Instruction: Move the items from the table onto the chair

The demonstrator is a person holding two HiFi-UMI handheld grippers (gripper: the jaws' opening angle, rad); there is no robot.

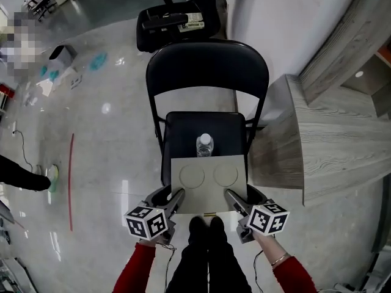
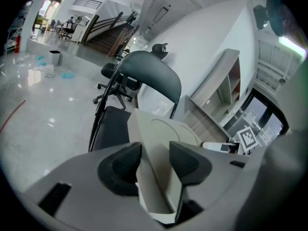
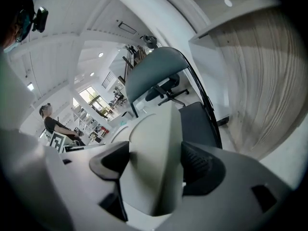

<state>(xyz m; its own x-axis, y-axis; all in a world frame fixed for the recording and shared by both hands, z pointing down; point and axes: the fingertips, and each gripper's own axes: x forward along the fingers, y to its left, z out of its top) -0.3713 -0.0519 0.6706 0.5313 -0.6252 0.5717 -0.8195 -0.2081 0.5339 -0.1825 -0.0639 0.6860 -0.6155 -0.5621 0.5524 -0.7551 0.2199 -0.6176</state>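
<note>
Left claw (image 1: pixel 175 198) and right claw (image 1: pixel 231 198) each clamp a near corner of the beige box (image 1: pixel 208 177), held over the chair (image 1: pixel 208 72) seat's front, just behind the bottle (image 1: pixel 204 145). Placing, I'd say; next, lower it level and release both claws.

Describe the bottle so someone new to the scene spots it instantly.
Find the black folding chair beside the grey wooden table. On its seat, just beyond the pale box with two embossed circles, stands a small clear bottle. It is the only transparent, upright thing on the seat.
</note>
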